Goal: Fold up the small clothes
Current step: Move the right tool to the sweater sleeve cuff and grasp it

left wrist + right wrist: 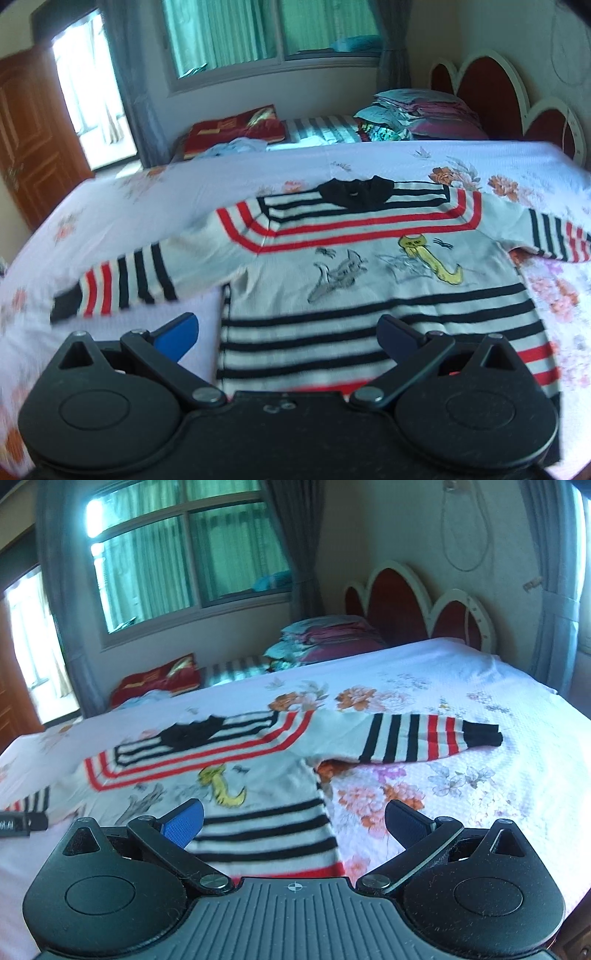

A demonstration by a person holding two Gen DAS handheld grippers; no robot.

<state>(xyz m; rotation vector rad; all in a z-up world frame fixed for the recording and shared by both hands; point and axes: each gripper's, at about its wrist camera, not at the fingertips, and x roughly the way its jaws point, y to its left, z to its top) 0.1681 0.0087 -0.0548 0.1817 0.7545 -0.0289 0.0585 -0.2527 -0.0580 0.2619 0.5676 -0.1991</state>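
A small white sweater (369, 266) with black and red stripes, a black collar and cat drawings lies spread flat on the floral bed sheet (155, 192), both sleeves stretched out sideways. My left gripper (288, 334) is open and empty, hovering over the sweater's lower left hem. The sweater also shows in the right wrist view (258, 782), its right sleeve (432, 738) lying out to the right. My right gripper (293, 821) is open and empty above the lower right hem.
Folded bedding and pillows (417, 114) are stacked at the far side by the red headboard (491, 92). A red cushion (236, 129) lies by the window wall. A wooden door (29, 147) stands left. A dark object (22, 823) shows at the left edge.
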